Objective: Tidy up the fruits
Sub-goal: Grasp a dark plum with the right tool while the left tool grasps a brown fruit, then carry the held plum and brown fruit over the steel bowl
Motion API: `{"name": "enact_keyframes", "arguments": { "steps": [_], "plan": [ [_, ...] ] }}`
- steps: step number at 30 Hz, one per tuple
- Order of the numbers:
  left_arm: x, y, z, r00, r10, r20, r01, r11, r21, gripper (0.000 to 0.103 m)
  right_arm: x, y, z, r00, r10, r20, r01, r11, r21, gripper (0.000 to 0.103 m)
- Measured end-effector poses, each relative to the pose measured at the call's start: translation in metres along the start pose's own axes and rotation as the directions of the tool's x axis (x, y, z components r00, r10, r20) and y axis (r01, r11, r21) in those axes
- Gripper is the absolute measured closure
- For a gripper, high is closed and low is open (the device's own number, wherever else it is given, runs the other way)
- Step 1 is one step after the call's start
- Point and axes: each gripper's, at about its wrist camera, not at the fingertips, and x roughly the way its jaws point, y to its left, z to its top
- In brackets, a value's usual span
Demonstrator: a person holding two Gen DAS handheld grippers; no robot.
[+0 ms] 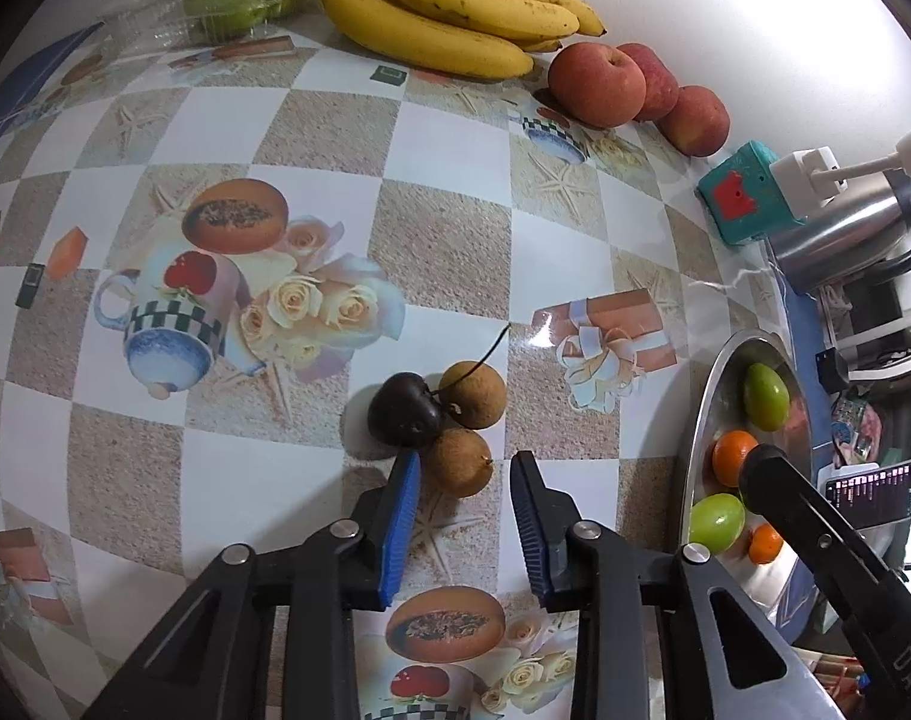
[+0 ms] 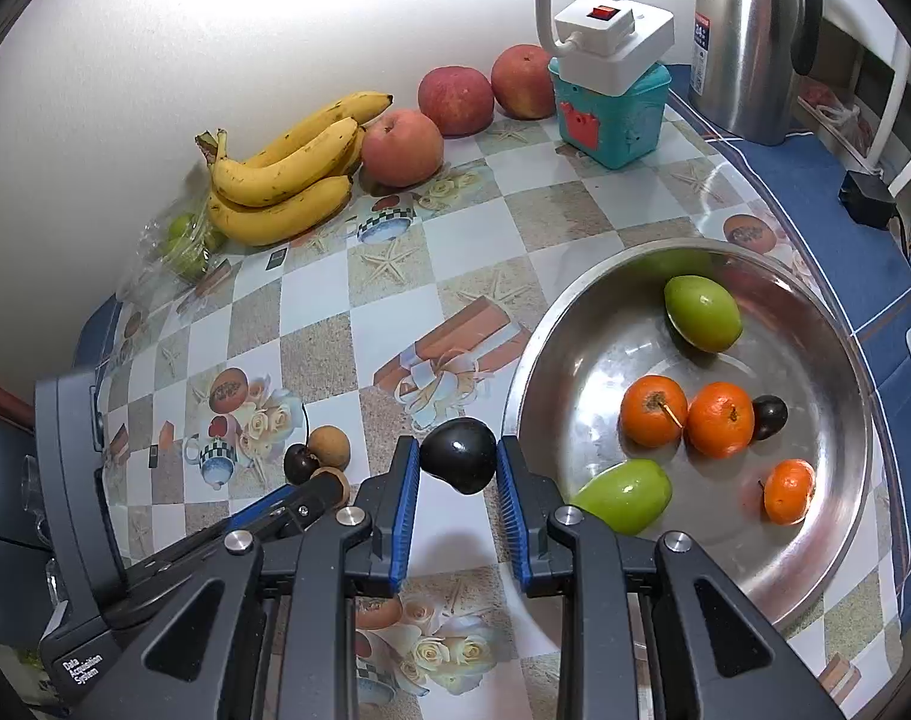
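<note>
On the patterned tablecloth a dark cherry with a long stem lies against two brown longans. The far longan lies beyond my left gripper, which is open. The near longan sits between its blue pads, with a gap showing on the right side. My right gripper is shut on a dark plum, held above the table just left of the steel bowl. The bowl holds two green fruits, three small oranges and a dark cherry.
Bananas, three red apples and a plastic bag of green fruit line the back wall. A teal box carries a white power socket, beside a steel kettle. A phone lies right of the bowl.
</note>
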Motion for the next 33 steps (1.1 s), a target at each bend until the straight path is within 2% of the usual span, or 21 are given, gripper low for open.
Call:
{"name": "enact_keyframes", "arguments": {
  "steps": [9,16,33],
  "plan": [
    [0.005,-0.005,-0.001,0.999,0.033,-0.010,-0.033,0.999,0.013,0.077,-0.003,-0.003,0.001,1.000,0.009,0.006,-0.009,1.000,0.011,0.076],
    [0.002,-0.002,0.000,1.000,0.020,-0.006,-0.020,1.000,0.007,0.078,-0.003,-0.003,0.001,1.000,0.011,0.006,-0.011,1.000,0.013,0.076],
    [-0.026,-0.018,0.003,0.998,-0.012,0.065,0.009,0.999,0.041,0.079,-0.005,-0.018,0.003,1.000,0.009,0.009,-0.009,0.997,0.071,0.076]
  ]
}}
